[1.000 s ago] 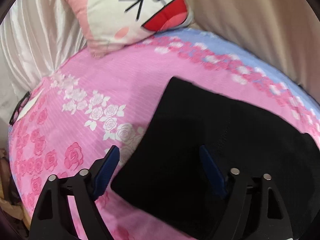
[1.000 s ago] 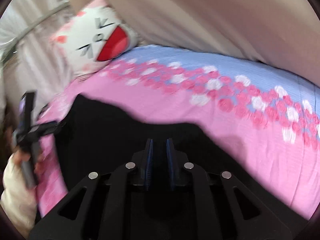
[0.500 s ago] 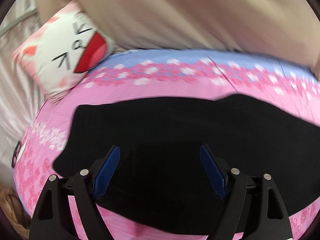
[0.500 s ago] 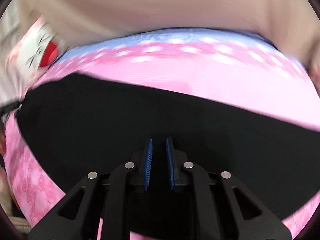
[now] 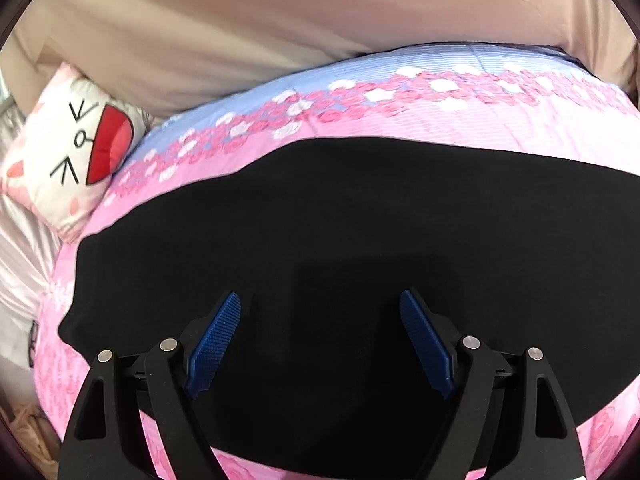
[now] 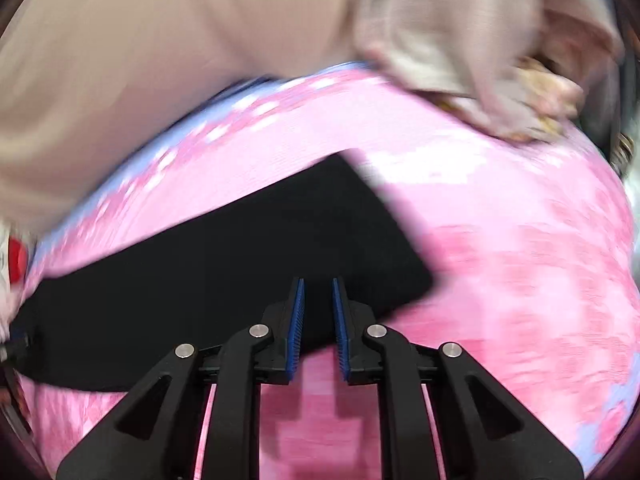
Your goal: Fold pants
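Observation:
The black pants (image 5: 340, 232) lie flat in a long folded strip on the pink floral bedsheet (image 5: 460, 120). My left gripper (image 5: 320, 300) is open and empty, hovering over the middle of the strip. In the right wrist view the pants (image 6: 224, 256) end in a squared corner near my right gripper (image 6: 318, 286). Its jaws stand nearly closed with a narrow gap, over the pants' near edge, and grip nothing that I can see. The right view is blurred by motion.
A white cat-face pillow (image 5: 76, 152) lies at the bed's left end. A beige curtain (image 5: 280, 20) hangs behind the bed. A crumpled beige cloth (image 6: 480, 60) sits at the bed's far right corner.
Both cameras have swung right along the pants. The left view went from the pants' left end to their middle. The right view now shows the pants' right end. Jaws are unchanged.

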`<state>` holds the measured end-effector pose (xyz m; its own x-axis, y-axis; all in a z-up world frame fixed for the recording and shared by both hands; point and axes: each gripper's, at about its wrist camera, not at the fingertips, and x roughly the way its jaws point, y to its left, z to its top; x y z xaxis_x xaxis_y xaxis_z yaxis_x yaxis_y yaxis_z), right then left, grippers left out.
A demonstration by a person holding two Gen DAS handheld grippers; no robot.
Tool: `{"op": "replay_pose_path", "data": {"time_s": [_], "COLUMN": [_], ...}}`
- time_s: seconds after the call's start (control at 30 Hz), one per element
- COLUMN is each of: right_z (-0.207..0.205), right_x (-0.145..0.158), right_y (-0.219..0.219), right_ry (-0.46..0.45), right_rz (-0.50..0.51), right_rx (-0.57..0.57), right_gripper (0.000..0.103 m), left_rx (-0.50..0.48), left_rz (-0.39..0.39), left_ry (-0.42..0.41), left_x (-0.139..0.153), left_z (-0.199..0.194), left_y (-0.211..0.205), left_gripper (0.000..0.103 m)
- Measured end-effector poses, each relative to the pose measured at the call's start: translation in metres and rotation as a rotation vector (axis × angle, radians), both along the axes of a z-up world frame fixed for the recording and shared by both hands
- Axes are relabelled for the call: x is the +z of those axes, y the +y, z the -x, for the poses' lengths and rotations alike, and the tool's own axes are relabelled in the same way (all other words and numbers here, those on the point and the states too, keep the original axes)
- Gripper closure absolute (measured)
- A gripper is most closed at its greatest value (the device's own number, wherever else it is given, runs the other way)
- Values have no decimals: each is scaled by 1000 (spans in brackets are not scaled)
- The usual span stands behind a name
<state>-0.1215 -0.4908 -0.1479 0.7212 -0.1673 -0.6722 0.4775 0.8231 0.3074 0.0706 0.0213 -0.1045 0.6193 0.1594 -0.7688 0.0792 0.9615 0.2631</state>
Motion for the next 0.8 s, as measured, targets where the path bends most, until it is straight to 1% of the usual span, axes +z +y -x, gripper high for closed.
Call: {"op": "replay_pose_path", "data": {"time_s": [0.07,0.1,0.17,0.2,0.23,0.27,0.3,0.37,0.4,0.43,0.47,0.5,0.53,0.57,0.6,0.63,0.7,0.8], "right_z": [22,24,28,31,29,25,21,7,4,-3,-7,-9,-14,-16,-19,-19,-19,-21], "right_x": [2,2,-3,-5,-8,-11,-13,-14,-13,-14,-14,-14,-14,-17,-18,-15,-2,30], "right_y": [-25,-28,-43,-44,-45,-44,-38,-28,-23,-22,-20,-18,-16,-15,-16,-13,-6,10], "right_ry": [-27,-31,-58,-67,-77,-82,-75,-49,-48,-45,-35,-21,-8,-20,-29,-29,-71,-147], "right_rz": [-29,-40,-120,-150,-185,-201,-204,-170,-173,-185,-166,-150,-149,-193,-213,-199,-194,-198], "right_rx": [-67,-77,-46,-31,-3,22,37,60,72,90,79,79,90,108,104,85,82,111], "right_gripper": [86,85,73,52,36,35,36,35,37,43,43,49,71,81,84,84,85,85], "left_rx": [-24,-37,-67,-88,-104,-128,-146,-179,-191,-196,-202,-201,-200,-197,-192,-184,-164,-124], "left_rz": [53,75,102,109,111,110,107,101,97,95,95,97,99,104,107,112,129,150], "left_ry": [12,14,16,18,19,20,21,25,29,33,40,44,48,54,56,58,58,46], "left_x": [6,9,15,17,19,20,20,21,20,20,18,17,16,14,14,13,14,14], "left_z": [4,5,8,10,11,14,16,20,21,22,22,22,23,22,23,23,22,19], "left_y": [-10,-15,-31,-40,-47,-56,-65,-78,-83,-85,-87,-88,-88,-86,-84,-80,-68,-45], "left_gripper": [24,24,23,23,23,23,23,23,23,23,23,23,23,23,23,23,23,23]}}
